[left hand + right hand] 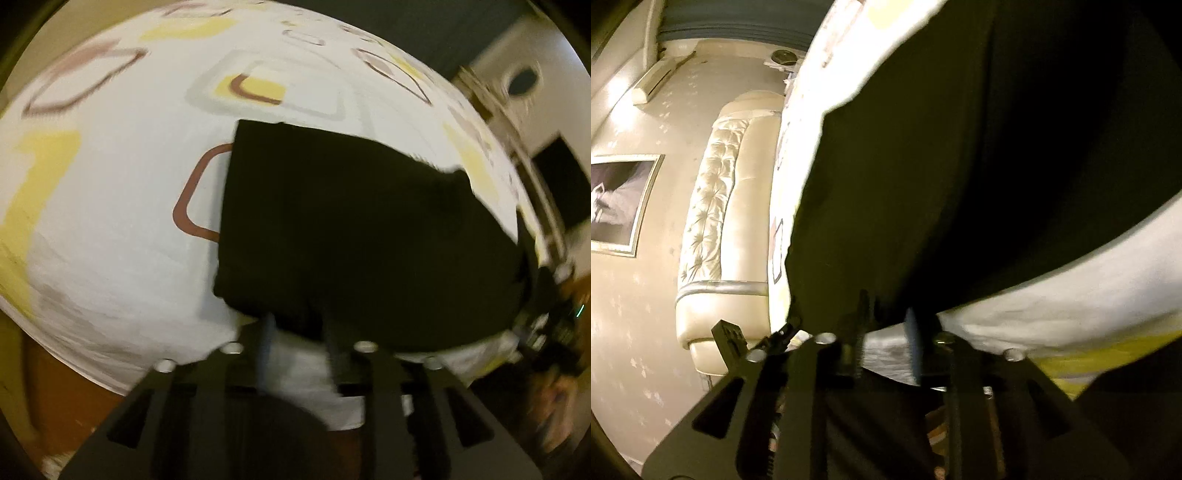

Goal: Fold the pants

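The black pants (354,229) lie folded into a compact rectangle on the bed's patterned sheet (110,221). My left gripper (300,326) hovers at the pants' near edge. Its fingers (269,339) stand apart, with white sheet and the cloth's edge showing in the gap and nothing pinched. In the right wrist view the pants (960,166) fill the middle as a dark slab. My right gripper (886,319) is at their near edge too, its blue-padded fingers (913,343) apart over the sheet (1071,295). It grips nothing.
The white sheet has brown and yellow squares, and its near edge drops to an orange-brown floor (66,387). A cream tufted headboard (713,206) and a framed picture (617,203) stand on the left. A dark device with a green light (554,317) sits at the pants' right end.
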Demonstrator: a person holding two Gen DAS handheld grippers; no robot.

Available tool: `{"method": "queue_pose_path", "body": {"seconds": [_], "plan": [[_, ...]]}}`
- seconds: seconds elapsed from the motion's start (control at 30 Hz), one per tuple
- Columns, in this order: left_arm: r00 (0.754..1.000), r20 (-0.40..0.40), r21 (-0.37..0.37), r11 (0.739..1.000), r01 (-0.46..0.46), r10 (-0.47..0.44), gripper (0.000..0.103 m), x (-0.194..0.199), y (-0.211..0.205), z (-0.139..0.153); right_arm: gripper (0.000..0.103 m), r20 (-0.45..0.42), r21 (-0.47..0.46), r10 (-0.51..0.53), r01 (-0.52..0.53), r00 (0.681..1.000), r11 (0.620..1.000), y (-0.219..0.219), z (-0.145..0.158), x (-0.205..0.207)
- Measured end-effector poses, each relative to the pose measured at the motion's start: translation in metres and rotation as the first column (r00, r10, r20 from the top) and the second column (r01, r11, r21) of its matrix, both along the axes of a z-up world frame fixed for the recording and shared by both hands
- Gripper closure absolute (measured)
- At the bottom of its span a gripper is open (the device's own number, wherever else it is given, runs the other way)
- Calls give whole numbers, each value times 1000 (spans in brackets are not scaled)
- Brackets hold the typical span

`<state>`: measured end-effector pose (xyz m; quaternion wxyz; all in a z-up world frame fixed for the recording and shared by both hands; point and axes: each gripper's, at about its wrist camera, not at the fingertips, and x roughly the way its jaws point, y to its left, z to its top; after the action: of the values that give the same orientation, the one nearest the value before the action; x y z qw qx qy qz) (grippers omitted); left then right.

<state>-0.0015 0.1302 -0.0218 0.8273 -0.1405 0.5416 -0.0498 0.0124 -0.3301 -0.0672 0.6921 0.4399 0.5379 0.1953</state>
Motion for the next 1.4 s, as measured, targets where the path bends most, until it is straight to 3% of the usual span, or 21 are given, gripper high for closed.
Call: {"method": "queue_pose_path", "body": {"seconds": [0.1,0.13,0.23,0.33,0.37,0.5,0.6,0.73,0.83,0.87,0.9,0.97,1.0,1.13,1.27,1.4], "plan": [[997,44,38,997,62,-64,57,-16,-12,15,61,57,-19,-59,60,997,998,-39,24,-6],[996,64,54,996,65,-69,46,-20,-17,23,58,73,-23,-90,92,993,995,-56,31,-9],[988,147,61,997,47,-56,33,-21,-25,43,51,122,8,-246,246,962,969,-121,46,-24],[974,227,70,998,4,-20,24,-8,-33,60,41,133,67,-450,445,883,893,-197,49,-45],[969,248,81,997,-20,0,23,0,-35,62,39,120,99,-557,549,822,830,-230,44,-56],[970,233,74,993,-89,69,23,32,-41,47,34,38,151,-756,744,654,651,-305,16,-74],[975,182,61,989,-138,124,23,48,-41,24,34,-26,193,-808,796,589,574,-333,-9,-68],[975,110,42,980,-197,191,23,59,-40,-4,34,-90,227,-833,826,546,517,-347,-36,-49],[974,116,64,977,-205,197,23,58,-40,-12,35,-129,253,-855,851,502,461,-348,-52,-34],[974,125,78,976,-201,191,23,58,-41,-13,41,-131,245,-860,857,493,454,-347,-53,-33],[974,132,93,976,-196,183,23,57,-42,-13,48,-128,225,-862,861,490,455,-349,-52,-31],[975,137,113,975,-192,176,23,57,-44,-15,90,-91,183,-853,851,513,492,-356,-51,-23],[975,140,122,974,-192,174,22,56,-45,-15,94,-78,155,-849,848,522,507,-356,-47,-20],[970,148,133,969,-211,191,21,57,-48,-16,97,10,70,-840,837,543,542,-375,-30,-15],[965,158,137,964,-229,207,20,57,-49,-17,97,243,-143,-762,799,600,584,-391,18,-10],[963,168,145,962,-234,209,19,57,-51,-17,98,261,-267,-695,742,670,615,-409,13,-12]]}}
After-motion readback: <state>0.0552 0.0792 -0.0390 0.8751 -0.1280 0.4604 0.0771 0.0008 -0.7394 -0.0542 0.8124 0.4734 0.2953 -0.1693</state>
